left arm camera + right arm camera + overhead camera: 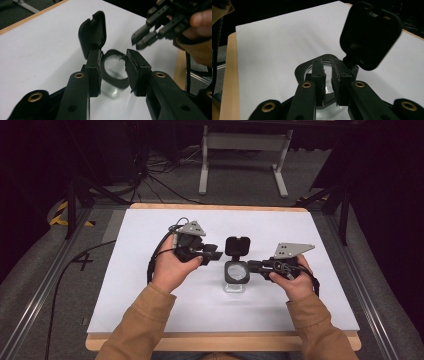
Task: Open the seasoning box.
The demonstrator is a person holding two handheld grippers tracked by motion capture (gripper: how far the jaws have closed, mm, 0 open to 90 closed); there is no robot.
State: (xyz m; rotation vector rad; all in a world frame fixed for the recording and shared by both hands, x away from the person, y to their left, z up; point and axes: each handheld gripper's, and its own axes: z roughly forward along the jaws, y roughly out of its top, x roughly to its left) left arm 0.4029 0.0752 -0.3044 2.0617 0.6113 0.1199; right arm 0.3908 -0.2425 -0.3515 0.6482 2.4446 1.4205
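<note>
One clear jar (pixel 236 279) with flip lid (pixel 237 245) open, two hand-held grippers beside

Dim room, grey carpet floor (pixel 240 175).
White-legged table frame (pixel 245 157) top centre; black cables (pixel 155 180) upper left; yellow/black hazard tape (pixel 60 212) far left; bg dark.

tan sleeves (pixel 140 320), black tongs (pixel 113 72), brass rivets, grey plates

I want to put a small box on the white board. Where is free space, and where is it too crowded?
The white board is bare left of the left gripper, along the far edge, and near the person. It is crowded at the centre, where both grippers flank the clear container with its open black lid; the right gripper sits at its rim.
</note>
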